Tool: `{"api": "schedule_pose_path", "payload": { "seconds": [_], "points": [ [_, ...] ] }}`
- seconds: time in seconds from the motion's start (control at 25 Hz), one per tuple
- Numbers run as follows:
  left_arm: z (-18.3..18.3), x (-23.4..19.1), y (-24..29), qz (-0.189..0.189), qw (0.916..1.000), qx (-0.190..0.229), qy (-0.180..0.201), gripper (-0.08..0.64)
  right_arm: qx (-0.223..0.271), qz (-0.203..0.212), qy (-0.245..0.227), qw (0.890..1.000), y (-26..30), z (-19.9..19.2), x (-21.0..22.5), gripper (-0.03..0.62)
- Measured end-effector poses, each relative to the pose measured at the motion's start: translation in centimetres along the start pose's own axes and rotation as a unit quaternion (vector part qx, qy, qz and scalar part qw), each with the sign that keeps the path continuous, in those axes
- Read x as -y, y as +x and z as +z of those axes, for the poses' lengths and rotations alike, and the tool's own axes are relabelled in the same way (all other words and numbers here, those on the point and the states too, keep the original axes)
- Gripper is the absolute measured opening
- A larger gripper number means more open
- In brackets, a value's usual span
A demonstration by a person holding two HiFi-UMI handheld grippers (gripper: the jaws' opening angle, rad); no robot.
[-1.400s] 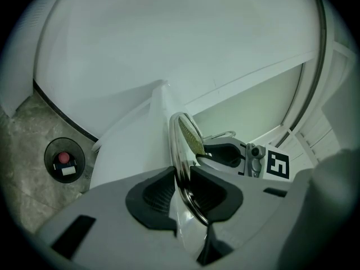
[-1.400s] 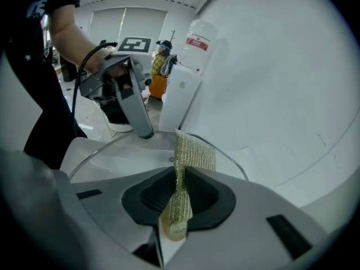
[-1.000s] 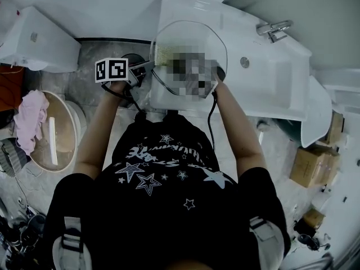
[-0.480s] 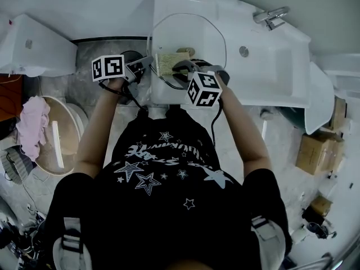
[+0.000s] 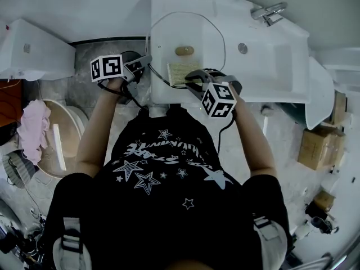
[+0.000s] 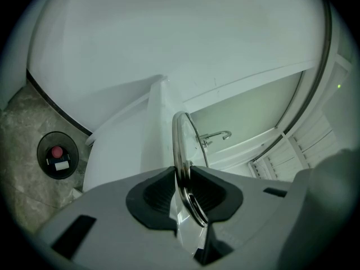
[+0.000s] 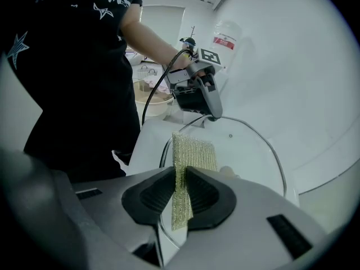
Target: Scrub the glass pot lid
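Since a second back: right gripper [image 5: 190, 79] has dragged the pad [image 5: 181, 72] from the lid's far left toward the near rim; knob [image 5: 184, 50] now uncovered; left gripper [image 5: 147, 61] unmoved.

Lid [image 5: 197, 32] lies on the white counter [image 5: 264, 61]; tap [image 5: 269, 11] at far right.

Left gripper's jaws narrow, clamped on the lid's steel rim at its left edge; right gripper's jaws pinch the mesh pad, its free end on the glass.

Floor, left: round tub [image 5: 72, 114]; pink cloth [image 5: 34, 120] draped over its rim; pale stick [image 5: 58, 145] inside.

Floor, right: cardboard boxes [image 5: 315, 148]; contents unseen.
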State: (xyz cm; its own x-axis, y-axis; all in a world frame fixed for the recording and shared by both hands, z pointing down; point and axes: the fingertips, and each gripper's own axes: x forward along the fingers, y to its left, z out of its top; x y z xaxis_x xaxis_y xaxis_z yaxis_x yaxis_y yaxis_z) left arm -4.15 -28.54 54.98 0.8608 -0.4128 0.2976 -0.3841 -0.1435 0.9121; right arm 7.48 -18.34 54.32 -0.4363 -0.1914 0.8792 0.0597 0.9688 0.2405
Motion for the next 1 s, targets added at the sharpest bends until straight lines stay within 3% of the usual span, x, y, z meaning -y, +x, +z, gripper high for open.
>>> {"api": "schedule_pose_path", "payload": {
  "seconds": [0.28,0.56,1.0],
  "points": [
    [0.1,0.1,-0.1,-0.001,0.9999,0.008,-0.007,0.089,0.043,-0.046,0.055,0.996,-1.9,-0.1,3.7,0.063],
    [0.1,-0.1,-0.1,0.006,0.9993,0.028,-0.022,0.089,0.018,-0.133,0.065,0.989,-1.5,-2.3,12.0,0.060],
    [0.2,0.2,-0.7,0.014,0.9954,0.089,-0.031,0.089,-0.001,-0.141,0.017,0.990,1.3,-3.3,18.1,0.061]
  ]
}}
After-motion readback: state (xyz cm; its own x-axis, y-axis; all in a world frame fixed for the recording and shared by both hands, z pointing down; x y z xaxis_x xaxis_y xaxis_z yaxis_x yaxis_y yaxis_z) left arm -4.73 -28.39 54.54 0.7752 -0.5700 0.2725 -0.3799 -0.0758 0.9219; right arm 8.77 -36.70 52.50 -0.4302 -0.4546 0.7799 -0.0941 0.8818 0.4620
